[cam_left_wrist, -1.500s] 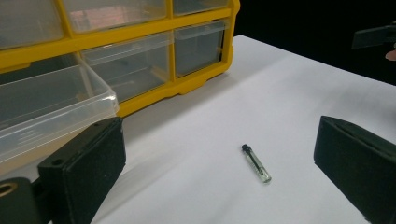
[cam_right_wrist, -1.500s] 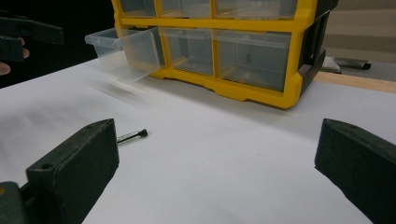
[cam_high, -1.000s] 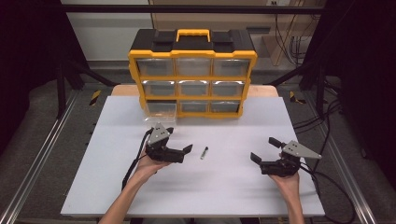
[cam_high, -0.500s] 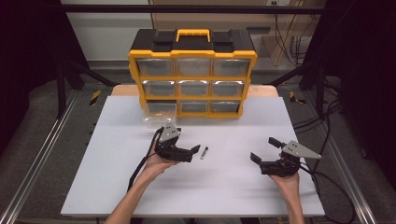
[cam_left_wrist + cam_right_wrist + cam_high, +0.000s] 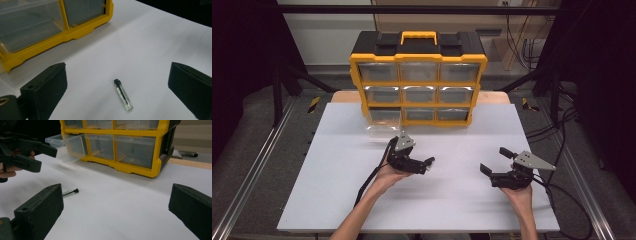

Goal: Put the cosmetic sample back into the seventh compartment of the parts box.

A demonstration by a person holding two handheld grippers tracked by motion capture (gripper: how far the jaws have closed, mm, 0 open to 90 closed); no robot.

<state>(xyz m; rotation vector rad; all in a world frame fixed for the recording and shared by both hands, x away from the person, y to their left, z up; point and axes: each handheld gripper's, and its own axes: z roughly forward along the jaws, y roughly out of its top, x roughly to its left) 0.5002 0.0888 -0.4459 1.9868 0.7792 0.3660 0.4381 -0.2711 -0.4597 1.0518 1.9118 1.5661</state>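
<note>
A small clear glass vial (image 5: 123,94) with a black cap lies flat on the white table (image 5: 337,190). My left gripper (image 5: 118,72) is open, one jaw on each side of the vial, not touching it. In the high view the left gripper (image 5: 428,166) sits at the table's middle, in front of the drawer cabinet. My right gripper (image 5: 493,161) rests open and empty toward the right. From the right gripper view, the vial (image 5: 70,192) lies to the left, with the left gripper (image 5: 37,153) above it.
A yellow and black drawer cabinet (image 5: 418,75) with clear drawers stands at the back of the table. Its bottom-left drawer (image 5: 383,122) is pulled out, and also shows as the drawer (image 5: 65,143) in the right gripper view. Cables trail from both grippers.
My left gripper has moved right along the table until its open jaws stand on either side of the vial. The right gripper and the vial have stayed put.
</note>
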